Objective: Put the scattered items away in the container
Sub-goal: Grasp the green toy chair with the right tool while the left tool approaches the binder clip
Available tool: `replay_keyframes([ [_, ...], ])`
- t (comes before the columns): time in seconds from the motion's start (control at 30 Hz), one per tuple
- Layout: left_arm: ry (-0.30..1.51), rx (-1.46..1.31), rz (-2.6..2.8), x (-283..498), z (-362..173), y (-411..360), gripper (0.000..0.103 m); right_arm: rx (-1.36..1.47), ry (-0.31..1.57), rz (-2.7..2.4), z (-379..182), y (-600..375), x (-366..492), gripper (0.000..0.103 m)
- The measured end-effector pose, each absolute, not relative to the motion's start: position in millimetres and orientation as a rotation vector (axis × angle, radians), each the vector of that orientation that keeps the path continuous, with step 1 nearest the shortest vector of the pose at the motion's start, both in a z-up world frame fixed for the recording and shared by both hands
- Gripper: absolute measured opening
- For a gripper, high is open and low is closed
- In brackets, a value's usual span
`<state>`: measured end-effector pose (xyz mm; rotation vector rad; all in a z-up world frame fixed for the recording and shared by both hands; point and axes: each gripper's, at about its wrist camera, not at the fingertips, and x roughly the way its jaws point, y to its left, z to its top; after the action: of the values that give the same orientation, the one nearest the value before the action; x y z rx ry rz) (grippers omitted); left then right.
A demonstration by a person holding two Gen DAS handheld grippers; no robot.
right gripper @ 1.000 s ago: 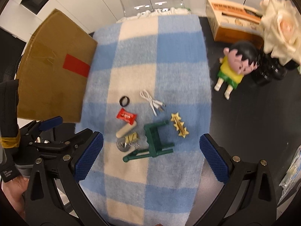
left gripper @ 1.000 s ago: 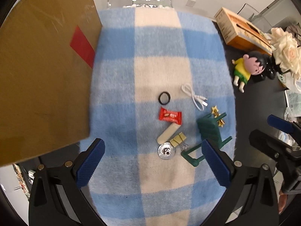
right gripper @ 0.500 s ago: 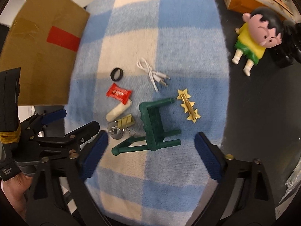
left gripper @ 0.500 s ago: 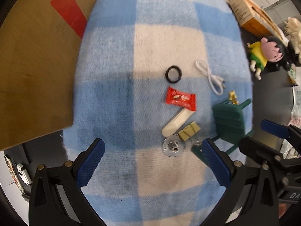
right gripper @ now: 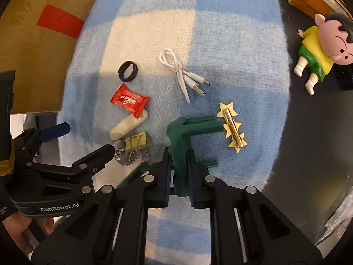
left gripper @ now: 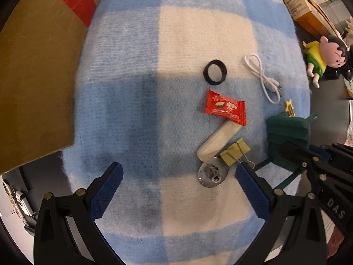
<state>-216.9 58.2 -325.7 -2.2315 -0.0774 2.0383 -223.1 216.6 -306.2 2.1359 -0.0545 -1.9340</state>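
Pads of the right gripper (right gripper: 178, 174) are closing on the seat edge of the green toy chair (right gripper: 182, 139), which lies on its side on the checked blanket (right gripper: 231, 50), a thin slab that suits a pinch from above. Left gripper (left gripper: 179, 191) hangs wide open and empty, the metal disc (left gripper: 212, 174) just ahead of its right finger. Cardboard box (left gripper: 33, 77), presumably the container, lies far left of both; its inside is hidden

Both tools: black skeletal frames, silver screws, blue ribbed pads; left tool (right gripper: 81, 137) lettered "GenRobot.AI", right tool (right gripper: 178, 172) lower centre.
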Motion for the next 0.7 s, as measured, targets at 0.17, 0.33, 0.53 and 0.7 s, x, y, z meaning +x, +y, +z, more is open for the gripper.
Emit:
replay_keyframes([
  [0.17, -0.079, -2.225, 2.023, -217.8, -327.6, 71.7, 0.102, 2.144, -0.07, -1.953, -303.0, 224.6, -225.5, 0.011],
  [0.33, -0.069, -2.214, 2.011, -219.6, -326.5, 87.0, 0.102, 2.16, -0.102, -1.984, -298.5, 246.2, -227.3, 0.011],
  [0.53, -0.124, -2.229, 1.992, -220.9, -324.4, 99.6, 0.099, 2.171, -0.124, -2.012, -296.1, 269.6, -225.3, 0.011],
  [0.7, -0.057, -2.28, 1.987, -221.5, -329.7, 105.7, 0.049, 2.168, -0.133, -2.026, -295.1, 275.9, -223.6, 0.011],
])
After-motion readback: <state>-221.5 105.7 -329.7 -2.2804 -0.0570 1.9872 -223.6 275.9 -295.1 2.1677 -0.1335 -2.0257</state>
